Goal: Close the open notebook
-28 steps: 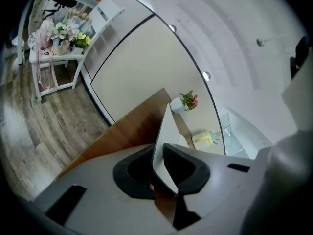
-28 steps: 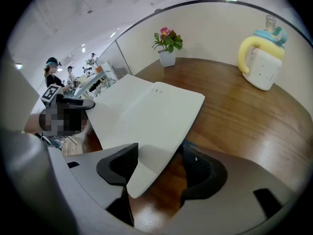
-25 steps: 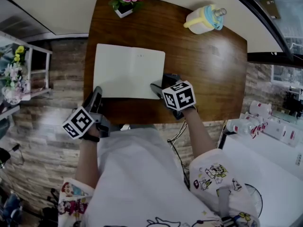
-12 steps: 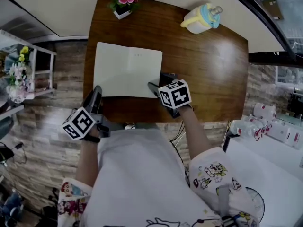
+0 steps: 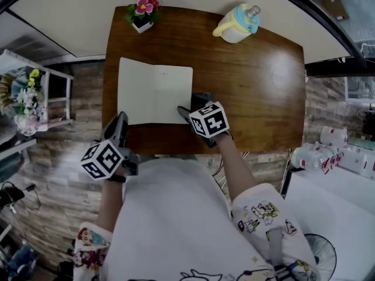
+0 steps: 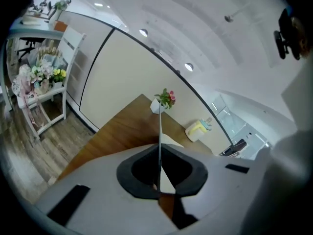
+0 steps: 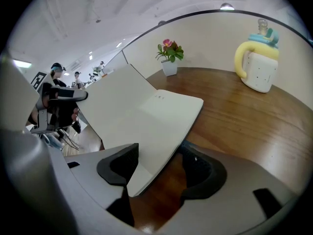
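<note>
**Spine of notebook [image 5: 155, 95] runs straight away from you**

It lies open on the left of the table [image 5: 252, 81]. Your left gripper [image 5: 121, 118] is pinched on the left leaf's near edge. Your right gripper [image 5: 185, 110], jaws apart, straddles the near right corner. Fold left-to-right.

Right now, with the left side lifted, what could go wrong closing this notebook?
The left gripper pinches the notebook only at the near corner of its raised left leaf, so it may slip or crease. The right gripper, open, straddles the right page's near corner, where the closing leaf could land on it. That half is unclamped and may slide on the table.
</note>
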`<state>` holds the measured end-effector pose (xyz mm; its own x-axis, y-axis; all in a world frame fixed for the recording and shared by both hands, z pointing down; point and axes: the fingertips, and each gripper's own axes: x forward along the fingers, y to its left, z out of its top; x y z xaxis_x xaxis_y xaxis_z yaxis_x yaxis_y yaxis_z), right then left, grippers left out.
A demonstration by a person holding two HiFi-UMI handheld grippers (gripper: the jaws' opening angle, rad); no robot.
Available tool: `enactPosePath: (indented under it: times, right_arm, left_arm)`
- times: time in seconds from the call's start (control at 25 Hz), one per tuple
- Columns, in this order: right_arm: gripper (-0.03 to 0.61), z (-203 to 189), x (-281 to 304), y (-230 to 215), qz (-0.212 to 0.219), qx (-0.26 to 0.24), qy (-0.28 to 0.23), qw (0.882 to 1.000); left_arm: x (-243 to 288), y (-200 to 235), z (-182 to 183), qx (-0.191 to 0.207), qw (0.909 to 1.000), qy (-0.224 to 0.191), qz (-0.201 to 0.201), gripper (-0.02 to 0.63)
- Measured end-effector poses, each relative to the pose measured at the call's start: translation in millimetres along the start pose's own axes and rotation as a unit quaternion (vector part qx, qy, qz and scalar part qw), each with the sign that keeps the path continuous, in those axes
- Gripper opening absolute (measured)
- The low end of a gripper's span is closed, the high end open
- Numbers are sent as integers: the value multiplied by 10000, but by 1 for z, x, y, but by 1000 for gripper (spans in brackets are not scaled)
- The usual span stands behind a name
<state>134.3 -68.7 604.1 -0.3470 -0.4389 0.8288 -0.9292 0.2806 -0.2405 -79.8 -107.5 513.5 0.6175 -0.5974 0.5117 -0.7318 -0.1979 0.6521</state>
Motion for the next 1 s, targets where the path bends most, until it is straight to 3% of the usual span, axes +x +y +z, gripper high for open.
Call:
enactPosePath:
  times: [0.28,0.72,1.0]
  right_arm:
    - [275,-2,-8,0,269,166,-126,9994]
    - [272,15,-52,-11,405,655,-1039,9916]
    - [137,25,-85,-12,439,496,-1580,9852]
  left_arm:
    - [0,-19,-2,501,9987,45,87,9]
    - [3,-55,-10,1430,9897,106,-8,9]
    - [11,-83,-22,1890,9818,143,-122,32]
